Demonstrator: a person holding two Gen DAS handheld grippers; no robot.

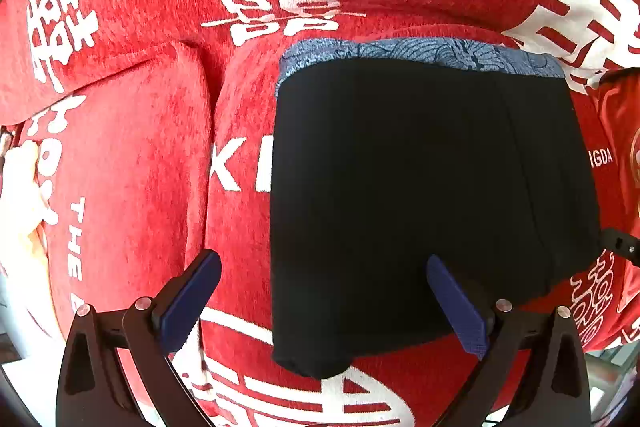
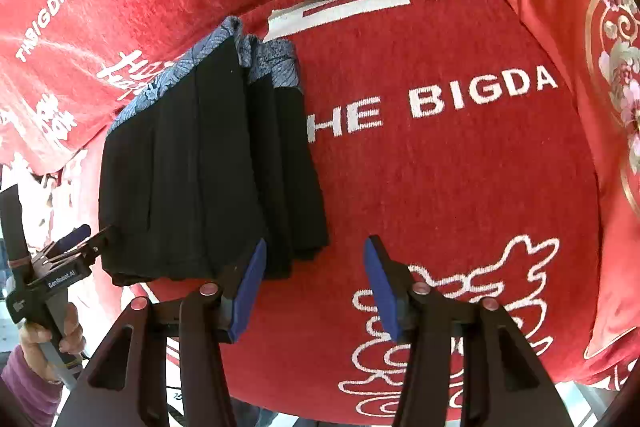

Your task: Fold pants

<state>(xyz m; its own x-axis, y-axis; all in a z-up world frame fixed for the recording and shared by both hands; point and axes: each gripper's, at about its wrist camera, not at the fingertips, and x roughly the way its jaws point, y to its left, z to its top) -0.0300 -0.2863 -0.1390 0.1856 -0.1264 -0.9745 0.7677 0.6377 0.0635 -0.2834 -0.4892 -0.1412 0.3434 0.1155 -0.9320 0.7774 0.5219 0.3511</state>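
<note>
On the red cushion cover (image 2: 460, 163) printed with white characters lie the black pants (image 1: 420, 195), folded into a compact block with the blue patterned waistband (image 1: 420, 53) at the far edge. From the left wrist view, the left gripper (image 1: 320, 303) hangs above the near left corner of the block with its jaws spread wide and nothing pressed between them; one finger sits over the black cloth, the other over the red cover. From the right wrist view, the right gripper (image 2: 314, 287) is about half open and empty, just beside the near right edge, where several loose layers (image 2: 292, 187) step out from the stack. The fold looks near done, so the likely trouble is undoing it: a finger that catches the stepped layers as it draws away could drag them askew. The soft, humped cushion may also let the stack slide or fan open if it is nudged.
</note>
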